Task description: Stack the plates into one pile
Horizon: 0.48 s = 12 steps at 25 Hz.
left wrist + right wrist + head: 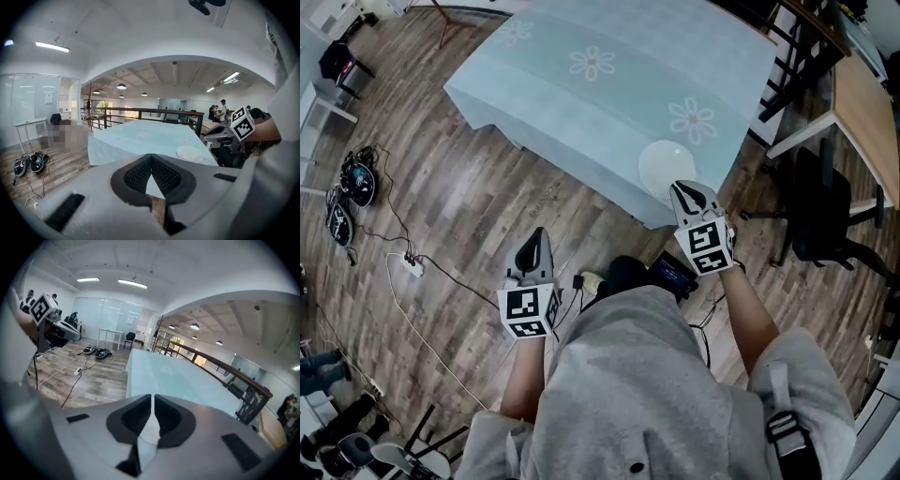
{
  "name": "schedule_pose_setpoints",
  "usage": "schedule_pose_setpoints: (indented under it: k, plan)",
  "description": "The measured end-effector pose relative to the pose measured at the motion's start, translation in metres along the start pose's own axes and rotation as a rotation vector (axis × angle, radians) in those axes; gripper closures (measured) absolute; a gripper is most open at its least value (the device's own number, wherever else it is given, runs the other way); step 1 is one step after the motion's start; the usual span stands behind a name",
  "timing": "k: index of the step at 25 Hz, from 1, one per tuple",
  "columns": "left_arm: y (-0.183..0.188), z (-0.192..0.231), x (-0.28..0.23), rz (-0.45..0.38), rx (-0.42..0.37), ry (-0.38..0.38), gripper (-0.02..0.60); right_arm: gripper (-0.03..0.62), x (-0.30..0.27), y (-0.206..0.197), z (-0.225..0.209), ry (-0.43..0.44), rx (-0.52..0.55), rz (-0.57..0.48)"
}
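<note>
While flat on the table (534, 89), one round plate (667, 169), face up.

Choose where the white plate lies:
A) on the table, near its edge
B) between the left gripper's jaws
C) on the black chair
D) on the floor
A: the plate lies flat on the table, close to the edge nearest the person.

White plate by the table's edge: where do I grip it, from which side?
Probably take the white plate by its near rim, coming in from the table edge with the right gripper: it lies flat, so only the rim offers a pinch.
</note>
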<state>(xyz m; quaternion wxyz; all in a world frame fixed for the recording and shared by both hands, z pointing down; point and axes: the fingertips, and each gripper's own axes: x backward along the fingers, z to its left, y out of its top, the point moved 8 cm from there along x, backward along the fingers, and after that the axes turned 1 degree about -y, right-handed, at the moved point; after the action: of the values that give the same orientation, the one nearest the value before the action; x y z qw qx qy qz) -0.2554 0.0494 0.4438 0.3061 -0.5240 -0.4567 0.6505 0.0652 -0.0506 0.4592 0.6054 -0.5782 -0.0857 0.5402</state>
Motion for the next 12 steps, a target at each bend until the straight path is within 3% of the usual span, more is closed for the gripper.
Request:
schedule_pose_setpoints:
  k: [6,12]
  plan:
    - [0.023,-0.041,0.017,-0.075,-0.009,-0.005,0.561,0.554,0.061,0.027,-0.033,-0.022,-0.102,-0.172]
    - [0.043,-0.113,0.042,-0.13,0.003,0.002,0.561,0.554,0.129,-0.001,-0.06,-0.014,-0.275,-0.244]
